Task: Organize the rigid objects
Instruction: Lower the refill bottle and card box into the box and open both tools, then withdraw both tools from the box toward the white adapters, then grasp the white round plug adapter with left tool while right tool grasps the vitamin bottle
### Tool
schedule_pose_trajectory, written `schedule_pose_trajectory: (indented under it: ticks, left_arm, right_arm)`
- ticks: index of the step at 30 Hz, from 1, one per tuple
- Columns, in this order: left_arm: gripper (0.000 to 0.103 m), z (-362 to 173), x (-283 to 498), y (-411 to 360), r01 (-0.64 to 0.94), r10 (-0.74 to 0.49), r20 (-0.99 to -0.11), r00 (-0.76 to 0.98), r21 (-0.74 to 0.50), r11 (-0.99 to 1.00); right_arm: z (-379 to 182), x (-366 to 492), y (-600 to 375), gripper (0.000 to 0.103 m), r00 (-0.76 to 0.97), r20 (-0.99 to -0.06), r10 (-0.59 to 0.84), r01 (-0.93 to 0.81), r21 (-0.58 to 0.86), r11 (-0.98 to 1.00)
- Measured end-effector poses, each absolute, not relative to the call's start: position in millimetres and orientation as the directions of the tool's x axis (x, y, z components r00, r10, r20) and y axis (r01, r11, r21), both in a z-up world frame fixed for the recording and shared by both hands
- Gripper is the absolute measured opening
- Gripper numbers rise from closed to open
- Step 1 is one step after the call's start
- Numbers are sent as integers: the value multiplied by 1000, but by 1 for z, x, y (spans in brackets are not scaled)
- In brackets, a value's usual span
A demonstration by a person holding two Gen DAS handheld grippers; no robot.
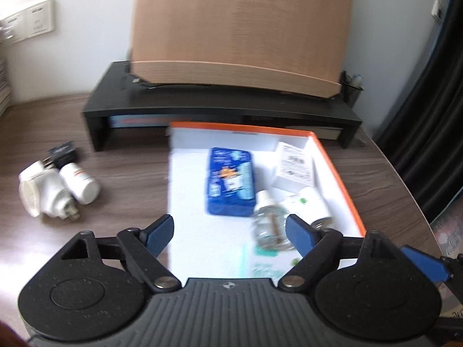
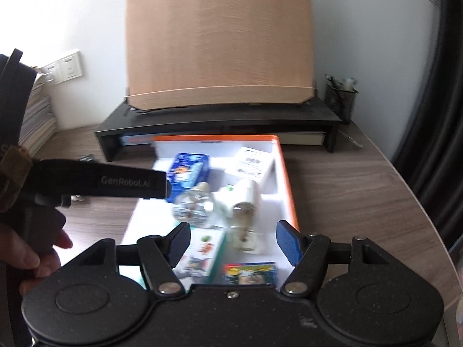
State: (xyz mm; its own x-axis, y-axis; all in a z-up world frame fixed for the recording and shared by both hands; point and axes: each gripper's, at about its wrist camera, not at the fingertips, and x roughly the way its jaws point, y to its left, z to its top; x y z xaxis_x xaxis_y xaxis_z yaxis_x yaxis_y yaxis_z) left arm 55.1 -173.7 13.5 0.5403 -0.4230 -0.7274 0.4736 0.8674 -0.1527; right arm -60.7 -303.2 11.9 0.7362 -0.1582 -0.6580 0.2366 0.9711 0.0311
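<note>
Wood-grain brown, the desk [image 1: 86, 133] is carrying everything here. At its back a black riser shelf [image 1: 220, 107] is supporting a tan curved board [image 1: 240, 34]. In front of the shelf an orange-edged white box [image 1: 341, 173] is lying open, holding a blue packet [image 1: 230, 185], a white carton [image 1: 295, 164] in the far right corner, a white bottle [image 1: 314, 205] on its side and a clear glass bottle [image 1: 269, 225] beside it. The right wrist view is also showing a second clear bottle [image 2: 244, 225] and two printed cartons [image 2: 202, 254] at the near end. Left of the box, well apart from it, a white plug adapter [image 1: 40, 193] and a small white jar [image 1: 79, 183] are touching on the desk, with a dark item just behind them. The left gripper [image 1: 230, 231] is hovering over the box with jaws spread wide, pinching nothing; the clear glass bottle is lying just beyond its right finger. The right gripper [image 2: 233, 241] is likewise spread and empty above the box's near end.
</note>
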Motion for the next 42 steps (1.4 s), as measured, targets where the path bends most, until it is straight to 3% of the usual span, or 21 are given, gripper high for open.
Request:
schedule_pose_trajectory:
  ticks: [22,42]
  left_arm:
    - [90,14,77,-22,158,-223,-736,639,-158,975]
    - [99,-21,159,-13,162,-234,-757,611,-169,972]
  right_arm:
    - [9,-5,-194,79,743,-668,38,-12,43,999]
    - [-6,28,-199,80,711,-703,-33,90,45,995]
